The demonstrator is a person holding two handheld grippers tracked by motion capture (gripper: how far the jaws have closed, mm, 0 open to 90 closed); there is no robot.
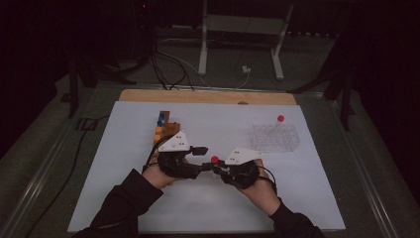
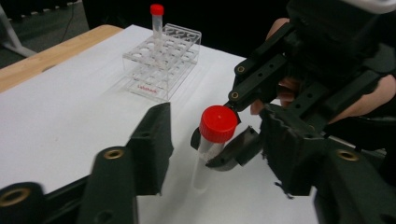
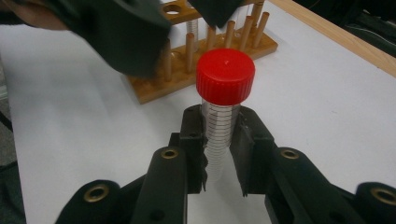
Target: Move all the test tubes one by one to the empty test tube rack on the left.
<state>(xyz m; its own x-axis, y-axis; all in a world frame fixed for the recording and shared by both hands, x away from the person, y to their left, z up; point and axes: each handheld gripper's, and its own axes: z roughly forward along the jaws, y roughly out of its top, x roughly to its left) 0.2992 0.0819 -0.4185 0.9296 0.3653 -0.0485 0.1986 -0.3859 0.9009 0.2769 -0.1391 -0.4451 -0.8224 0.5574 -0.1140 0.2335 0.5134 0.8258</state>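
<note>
A clear graduated tube with a red cap [image 3: 225,74] stands upright between the jaws of my right gripper [image 3: 219,135], which is shut on it just under the cap. In the high view that tube [image 1: 214,159] is near the middle of the white mat, held by the right gripper [image 1: 217,168]. My left gripper [image 1: 204,158] faces it from the left. In the left gripper view its own jaws stand open on either side of the red cap [image 2: 218,123] without touching it, and the right gripper's [image 2: 212,147] jaws grip the tube below.
A clear plastic rack [image 1: 275,136] at the right back holds one red-capped tube [image 1: 281,118]. A wooden peg rack [image 1: 166,128] with blue and orange caps stands behind the left hand. The white mat [image 1: 148,198] covers the table, with cables and stand legs beyond.
</note>
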